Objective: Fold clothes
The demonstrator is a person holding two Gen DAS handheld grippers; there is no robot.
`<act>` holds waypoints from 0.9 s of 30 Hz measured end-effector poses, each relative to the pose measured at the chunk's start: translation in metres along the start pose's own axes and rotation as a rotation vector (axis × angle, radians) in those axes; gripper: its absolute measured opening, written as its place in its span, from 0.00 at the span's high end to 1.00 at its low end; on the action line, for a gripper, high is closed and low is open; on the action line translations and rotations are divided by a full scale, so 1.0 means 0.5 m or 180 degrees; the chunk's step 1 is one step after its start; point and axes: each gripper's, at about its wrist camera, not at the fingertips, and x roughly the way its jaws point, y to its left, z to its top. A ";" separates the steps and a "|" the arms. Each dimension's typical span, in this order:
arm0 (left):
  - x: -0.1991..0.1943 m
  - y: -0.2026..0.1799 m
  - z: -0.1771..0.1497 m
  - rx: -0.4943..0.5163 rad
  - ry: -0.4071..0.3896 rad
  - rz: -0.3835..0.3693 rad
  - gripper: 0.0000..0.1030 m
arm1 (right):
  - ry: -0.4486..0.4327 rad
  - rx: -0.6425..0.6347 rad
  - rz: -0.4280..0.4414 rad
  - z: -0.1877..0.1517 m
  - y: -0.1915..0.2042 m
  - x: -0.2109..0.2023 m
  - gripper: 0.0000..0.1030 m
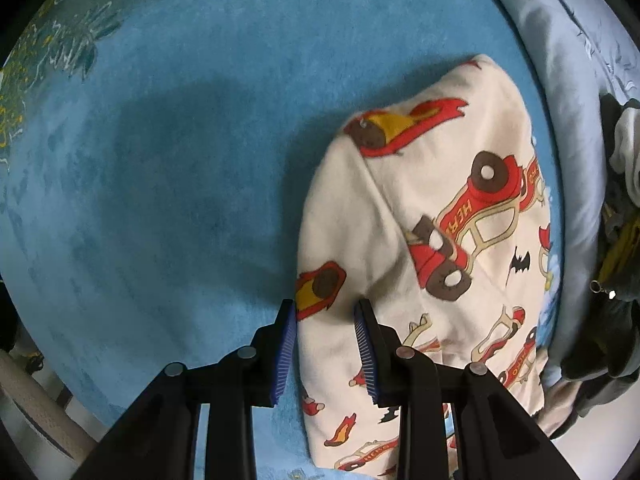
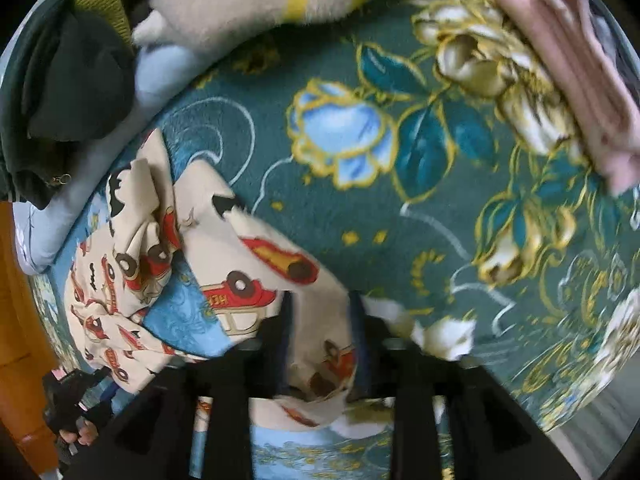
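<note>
The left tongs stand apart, their two blue pads either side of the edge of one cream garment printed with red cars, cloth lying between them though not pinched. The right tongs also straddle a fold of that garment, but the blur leaves me unable to tell whether they clamp it. The garment lies on a blue flowered blanket, with one pink folded stack far right and one dark clothes heap at the left.
</note>
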 end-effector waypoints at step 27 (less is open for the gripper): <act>0.025 -0.109 -0.116 0.0349 0.0132 -0.0483 0.67 | -0.0657 0.0998 -0.0113 -0.147 -0.130 -0.221 0.95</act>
